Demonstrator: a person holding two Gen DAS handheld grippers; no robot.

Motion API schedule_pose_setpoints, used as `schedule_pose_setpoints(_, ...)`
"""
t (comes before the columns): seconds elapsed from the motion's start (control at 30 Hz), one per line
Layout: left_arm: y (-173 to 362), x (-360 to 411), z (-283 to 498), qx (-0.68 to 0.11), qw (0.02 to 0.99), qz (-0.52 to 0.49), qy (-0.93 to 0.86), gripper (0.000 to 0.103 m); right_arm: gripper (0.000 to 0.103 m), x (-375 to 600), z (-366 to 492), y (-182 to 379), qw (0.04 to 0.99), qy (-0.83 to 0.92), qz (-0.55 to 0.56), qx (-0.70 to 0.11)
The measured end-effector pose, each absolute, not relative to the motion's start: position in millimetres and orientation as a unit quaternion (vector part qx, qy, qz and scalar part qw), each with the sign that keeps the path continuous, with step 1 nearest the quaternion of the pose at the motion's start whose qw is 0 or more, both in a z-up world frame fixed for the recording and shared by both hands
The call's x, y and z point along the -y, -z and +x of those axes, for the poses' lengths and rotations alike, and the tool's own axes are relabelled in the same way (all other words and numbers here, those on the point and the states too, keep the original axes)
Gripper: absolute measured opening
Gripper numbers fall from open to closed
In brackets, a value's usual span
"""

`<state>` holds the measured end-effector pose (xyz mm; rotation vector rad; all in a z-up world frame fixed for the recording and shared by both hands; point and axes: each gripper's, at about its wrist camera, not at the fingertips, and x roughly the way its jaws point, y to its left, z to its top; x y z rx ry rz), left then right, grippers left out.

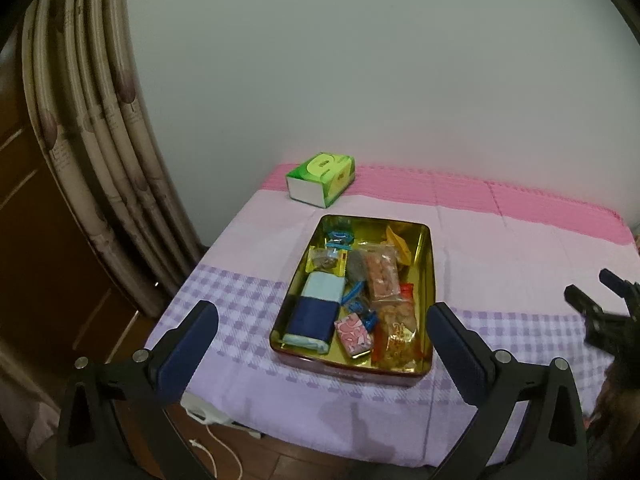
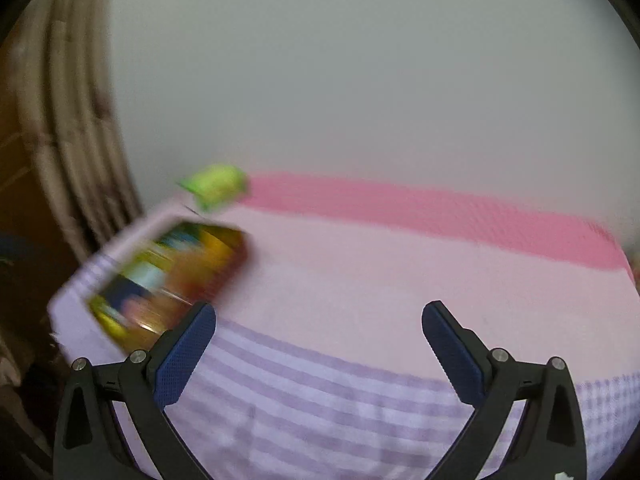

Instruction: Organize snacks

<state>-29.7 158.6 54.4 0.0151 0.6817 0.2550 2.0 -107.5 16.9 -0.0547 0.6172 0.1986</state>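
The table (image 1: 256,240) is covered by a cloth of pink, lilac and checked purple bands, and nearly all of it is bare. If anything is set near the front edge, where the cloth hangs over, it could slide off.

The gold tin (image 1: 427,280) sits open near the front of the table, and the snacks appear to be gathered inside it already. It is framed between the fingers of the left gripper (image 1: 323,334), whose jaws are spread wide and hold nothing. A low reach could clip the tin's front rim and shove it across the smooth cloth.

The right gripper (image 2: 319,342) is likewise held wide apart and empty, over bare cloth to the right of the tin. Its view is smeared by motion, so an approach judged from it could be misplaced.

A green tissue box (image 1: 322,178) stands behind the tin, well apart from it, and is unlikely to be disturbed.

Inside the tin, a dark blue packet (image 1: 310,320) and a pale blue one (image 1: 323,286) lie along the left wall. Clear-wrapped orange-brown snack bars (image 1: 384,278) lie down the right half; being overlapped and slippery, they could be dragged out together or crushed by a hard pinch.

A small pink-patterned packet (image 1: 353,334) and blue-wrapped candies (image 1: 370,319) are wedged between them; a neighbour could be caught instead.
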Motion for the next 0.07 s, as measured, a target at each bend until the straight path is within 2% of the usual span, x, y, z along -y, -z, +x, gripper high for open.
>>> schedule_pose_setpoints(0.07, -53, -157, -28, -0.333, 0.933, 0.016, -0.137, 0.103, 0.103, 148, 25, 4, 0.939, -0.056, -0.026, -0.340)
